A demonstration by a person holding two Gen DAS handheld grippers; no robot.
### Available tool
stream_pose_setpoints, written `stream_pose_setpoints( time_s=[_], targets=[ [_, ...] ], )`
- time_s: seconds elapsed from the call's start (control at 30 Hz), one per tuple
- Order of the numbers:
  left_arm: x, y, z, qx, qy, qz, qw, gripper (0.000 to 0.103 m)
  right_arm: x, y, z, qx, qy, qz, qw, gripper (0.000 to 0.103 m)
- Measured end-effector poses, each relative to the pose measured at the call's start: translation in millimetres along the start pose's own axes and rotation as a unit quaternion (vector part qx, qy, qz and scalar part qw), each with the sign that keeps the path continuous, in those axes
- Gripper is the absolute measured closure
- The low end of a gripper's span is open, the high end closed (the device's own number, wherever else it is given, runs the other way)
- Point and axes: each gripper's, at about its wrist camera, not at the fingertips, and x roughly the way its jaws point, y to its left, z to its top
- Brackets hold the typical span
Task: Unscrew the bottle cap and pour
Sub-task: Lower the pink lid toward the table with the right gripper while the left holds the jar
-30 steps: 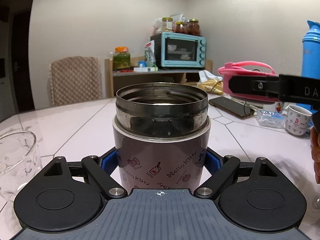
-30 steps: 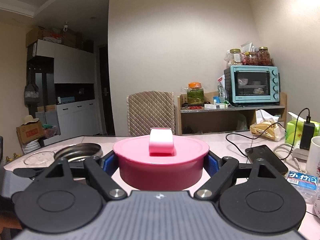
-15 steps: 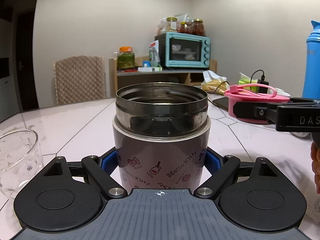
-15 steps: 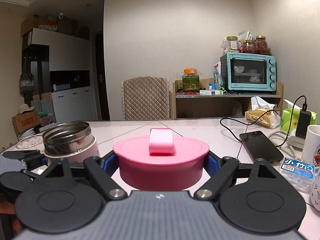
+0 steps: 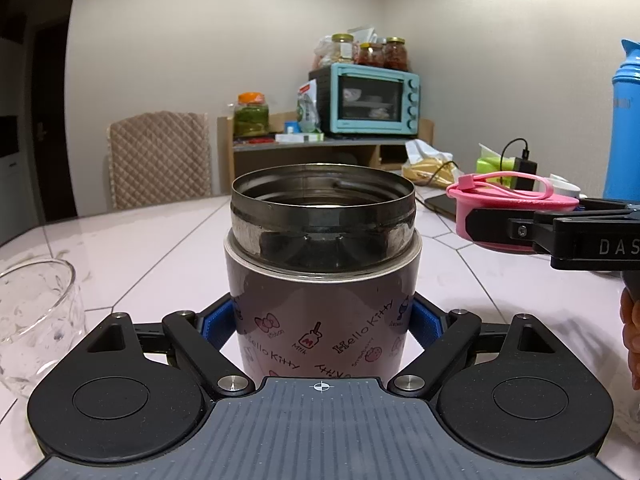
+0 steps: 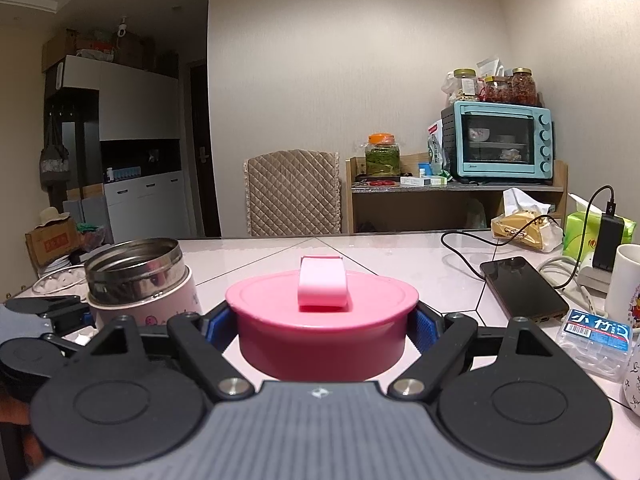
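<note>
The left tool (image 5: 322,322) has the uncapped food jar (image 5: 322,280) standing upright between its blue pads (image 5: 216,326). Its jaws are opening; the pads sit right at the jar's pink printed wall, though where they meet the wall is hidden by the curve of the jar, so I cannot tell whether they press on it. The steel mouth is bare, and from this low angle nothing inside can be made out. The jar's base is hidden behind the tool body, so I cannot see whether it rests on the tabletop (image 5: 120,248).

The right tool (image 6: 322,326) is pinched on the pink cap (image 6: 322,320), one blue pad against each side of it, with the paler pink strap (image 6: 322,286) folded over the top. The cap is held level, off to the right of the jar and clear of it. Its underside is hidden, and whether it touches the tabletop cannot be told.

From the right wrist view the jar (image 6: 138,276) shows at the left, partly covered by the black linkage, with the left tool's arm cut off by the edge.

A clear glass bowl (image 5: 36,320) stands to the left of the jar, half out of view. A blue bottle (image 5: 624,132) at the far right is cut by the edge. A sliver of the person's hand (image 5: 630,336) shows at the right edge. A dark phone (image 6: 522,288) lies on the tabletop beyond the cap, with a cable beside it.
</note>
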Motion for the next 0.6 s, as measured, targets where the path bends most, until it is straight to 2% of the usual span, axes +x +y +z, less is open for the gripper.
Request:
stream_pose_setpoints(
  time_s=[0.6],
  targets=[
    [0.2,0.9,-3.6,0.013,0.015,-0.016,0.9997,0.01,6.1,1.1,-2.5,-0.002,0.013,0.006,1.0,0.018]
  ],
)
